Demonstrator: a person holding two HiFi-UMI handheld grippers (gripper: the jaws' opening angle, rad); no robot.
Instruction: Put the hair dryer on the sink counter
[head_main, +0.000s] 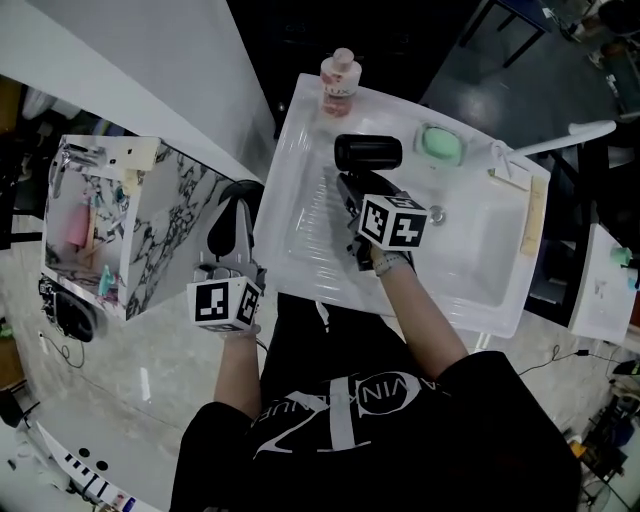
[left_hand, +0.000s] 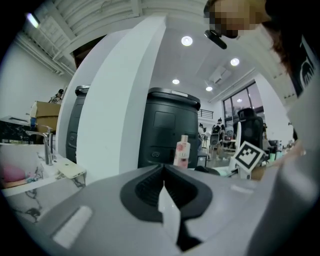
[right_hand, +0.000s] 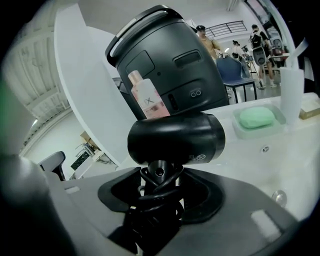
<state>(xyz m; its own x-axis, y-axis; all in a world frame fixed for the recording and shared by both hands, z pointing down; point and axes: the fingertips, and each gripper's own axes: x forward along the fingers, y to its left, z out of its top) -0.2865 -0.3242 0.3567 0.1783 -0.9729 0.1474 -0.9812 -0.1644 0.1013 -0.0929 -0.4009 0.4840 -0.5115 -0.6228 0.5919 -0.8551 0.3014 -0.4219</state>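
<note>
Right hand-held gripper (right_hand: 159, 175) holds hair dryer (right_hand: 175, 140) crosswise.

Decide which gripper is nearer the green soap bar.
Right. The right gripper, clamping the hair dryer, is over the sink, close to the green soap bar. The left gripper hangs outside the sink's opposite edge.
</note>
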